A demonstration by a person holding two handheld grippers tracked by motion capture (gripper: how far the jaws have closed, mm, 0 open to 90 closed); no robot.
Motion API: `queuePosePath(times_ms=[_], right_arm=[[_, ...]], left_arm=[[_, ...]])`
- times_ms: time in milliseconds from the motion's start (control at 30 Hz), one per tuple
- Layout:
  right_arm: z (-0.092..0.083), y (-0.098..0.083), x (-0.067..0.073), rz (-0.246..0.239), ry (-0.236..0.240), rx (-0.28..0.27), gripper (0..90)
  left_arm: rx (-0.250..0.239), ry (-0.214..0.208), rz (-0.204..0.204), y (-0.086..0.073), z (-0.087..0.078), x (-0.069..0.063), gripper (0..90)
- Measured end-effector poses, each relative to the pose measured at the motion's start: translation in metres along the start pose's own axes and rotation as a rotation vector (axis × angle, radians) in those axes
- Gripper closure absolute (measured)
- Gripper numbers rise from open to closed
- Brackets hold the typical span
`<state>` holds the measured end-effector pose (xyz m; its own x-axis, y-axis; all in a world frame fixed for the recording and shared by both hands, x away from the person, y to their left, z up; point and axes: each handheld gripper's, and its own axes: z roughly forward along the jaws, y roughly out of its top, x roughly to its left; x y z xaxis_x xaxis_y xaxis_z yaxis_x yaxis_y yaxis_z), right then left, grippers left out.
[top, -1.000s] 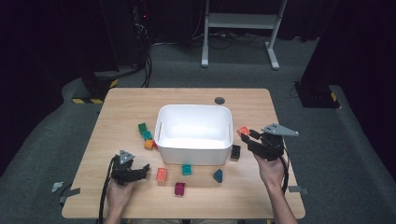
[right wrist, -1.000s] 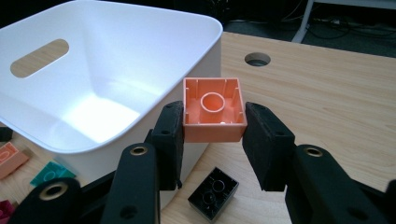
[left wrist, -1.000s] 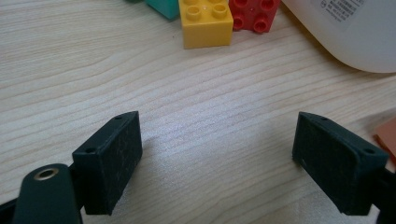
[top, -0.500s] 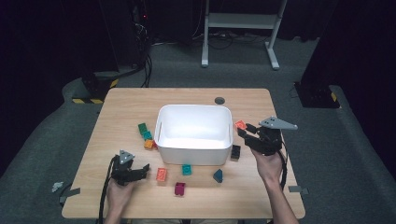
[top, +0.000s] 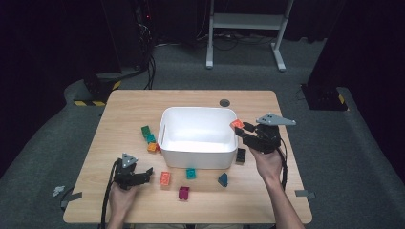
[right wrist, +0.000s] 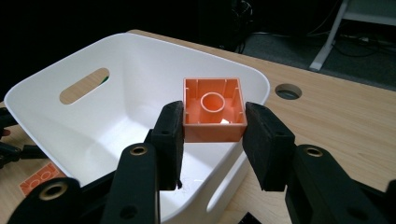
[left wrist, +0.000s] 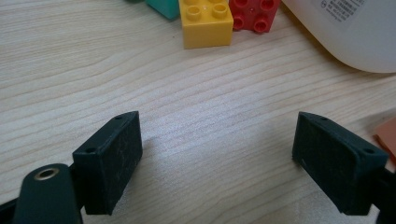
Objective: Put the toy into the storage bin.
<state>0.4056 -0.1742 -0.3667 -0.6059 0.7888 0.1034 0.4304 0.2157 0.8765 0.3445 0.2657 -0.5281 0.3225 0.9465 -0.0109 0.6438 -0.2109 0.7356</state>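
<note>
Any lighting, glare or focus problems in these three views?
High view: the table is evenly lit, the surroundings dark, small bricks soft. Left gripper view: sharp wood grain, soft shadows under the jaws. Right gripper view: the orange brick is crisp, mild glare inside the white bin, dark background.

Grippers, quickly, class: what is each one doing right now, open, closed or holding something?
Left gripper: open, nothing between its jaws, low over the table.
Right gripper: closed on the orange brick, at the white bin.

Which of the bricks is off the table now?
The orange brick, clamped between the right tongs beside the white bin's rim; the other bricks lie on the wooden table.
</note>
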Motion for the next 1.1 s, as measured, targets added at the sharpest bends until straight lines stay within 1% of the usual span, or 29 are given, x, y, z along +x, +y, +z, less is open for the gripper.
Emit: queuePosePath(times_ms=[167,233,300,367,400,433,500,667,700,1000,1033,1067,1100], right_arm=[[0.006,0.005,0.004,-0.012,0.01,0.013,59.5],[0.014,0.007,0.005,-0.013,0.015,0.033,59.4],[0.016,0.007,0.005,-0.012,0.017,0.038,59.5],[0.025,0.007,0.005,-0.01,0.025,0.054,59.4],[0.025,0.007,0.005,-0.01,0.025,0.054,59.4],[0.03,0.007,0.006,-0.014,0.025,0.063,59.4],[0.032,0.007,0.007,-0.018,0.026,0.066,59.4],[0.043,0.007,0.009,-0.026,0.031,0.089,59.4],[0.048,0.006,0.009,-0.029,0.03,0.101,59.3],[0.059,0.005,0.011,-0.033,0.024,0.135,58.9],[0.061,0.004,0.011,-0.044,0.024,0.133,55.6],[0.061,0.004,0.011,-0.044,0.024,0.133,55.6],[0.062,0.004,0.011,-0.047,0.022,0.132,52.9]], left_arm=[[-0.004,0.0,-0.004,0.0,0.0,0.0,16.1],[-0.004,0.0,-0.004,0.0,0.0,0.0,16.1],[-0.003,0.0,-0.004,0.0,0.0,0.0,16.1],[-0.004,0.0,-0.004,0.0,0.0,0.0,16.1],[-0.004,0.0,-0.005,0.0,0.0,0.0,16.1],[-0.004,0.0,-0.005,0.0,0.0,0.0,16.2],[-0.004,0.0,-0.005,0.0,0.0,0.0,16.2],[-0.003,0.002,-0.005,0.0,0.0,0.0,16.2],[-0.003,0.001,-0.005,0.0,0.0,0.0,16.2],[-0.004,0.001,-0.005,0.0,0.0,0.0,16.2],[-0.004,0.0,-0.005,0.0,0.0,0.0,16.2],[-0.004,0.001,-0.005,0.0,0.0,0.0,16.2],[-0.004,0.001,-0.005,0.0,0.0,0.0,16.2]])
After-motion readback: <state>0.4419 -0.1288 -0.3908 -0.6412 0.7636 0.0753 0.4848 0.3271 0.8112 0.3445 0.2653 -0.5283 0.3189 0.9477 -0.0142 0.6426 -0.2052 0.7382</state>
